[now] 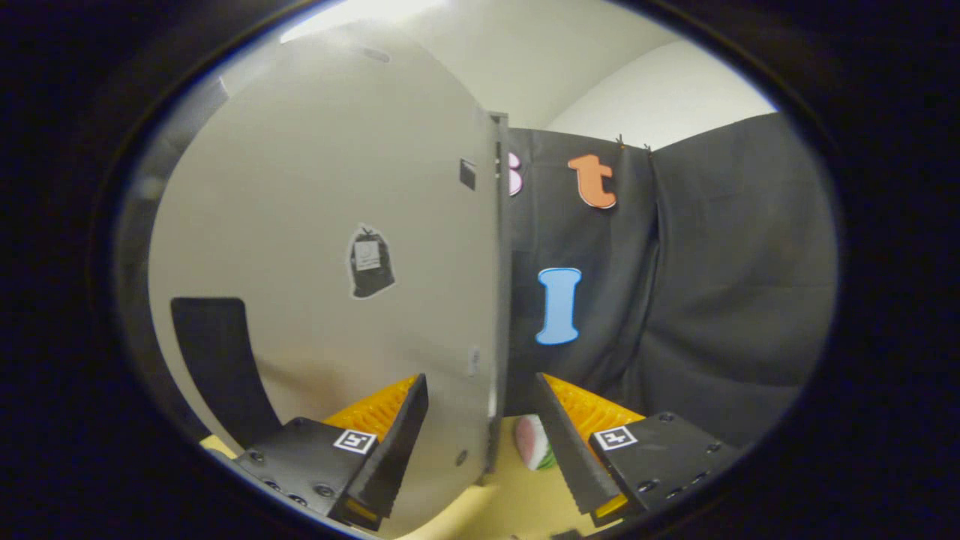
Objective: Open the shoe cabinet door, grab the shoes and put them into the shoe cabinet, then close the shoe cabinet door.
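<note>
Pale grey-beige board, the shoe cabinet door [322,247], stands swung out and seen almost edge-on along its free side, its broad face spreading away beyond one finger. A dark bag-shaped sticker [369,262] sits near the middle of that face, and a small dark square patch [467,174] lies close to the free edge, high up. A dark curved cut-out or panel [214,360] shows low on the door, towards its hinge side. The gripper [480,442] is spread wide, and the lower free edge of the door passes between its two fingers [397,435]; the door's face runs close along one finger, though whether that finger touches it cannot be told, and the other finger stands clear of the edge. Nothing is clamped. Each finger block carries a small black-and-white square marker [354,441]. Below and just ahead of the fingers lies a pale yellow floor [510,495], on which a small rounded object in white, pink and green [534,442] rests near the door's bottom corner, partly hidden; what it is cannot be told. Beyond the door hangs the black cloth wall [720,285].
</note>
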`<state>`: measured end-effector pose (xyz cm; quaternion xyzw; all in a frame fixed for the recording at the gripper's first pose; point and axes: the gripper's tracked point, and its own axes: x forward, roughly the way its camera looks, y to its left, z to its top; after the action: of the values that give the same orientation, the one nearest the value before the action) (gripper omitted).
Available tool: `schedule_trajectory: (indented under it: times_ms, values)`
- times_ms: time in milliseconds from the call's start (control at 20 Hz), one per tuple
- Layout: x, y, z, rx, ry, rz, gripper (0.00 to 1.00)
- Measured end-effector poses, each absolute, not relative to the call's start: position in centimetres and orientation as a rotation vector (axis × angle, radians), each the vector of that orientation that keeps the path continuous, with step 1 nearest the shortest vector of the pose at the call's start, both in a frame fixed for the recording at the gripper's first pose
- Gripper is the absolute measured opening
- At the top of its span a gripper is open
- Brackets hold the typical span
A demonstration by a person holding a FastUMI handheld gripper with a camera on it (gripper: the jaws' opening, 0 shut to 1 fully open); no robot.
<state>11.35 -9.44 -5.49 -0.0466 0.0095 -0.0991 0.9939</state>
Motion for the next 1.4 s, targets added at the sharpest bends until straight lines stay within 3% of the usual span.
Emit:
schedule_trajectory:
  times_ms: [350,1400]
  values:
    - [18.4,1.7,-8.5,-0.097,0.047,-0.138,0.93]
    - [28.3,4.5,-9.7,-0.036,0.049,-0.127,0.9]
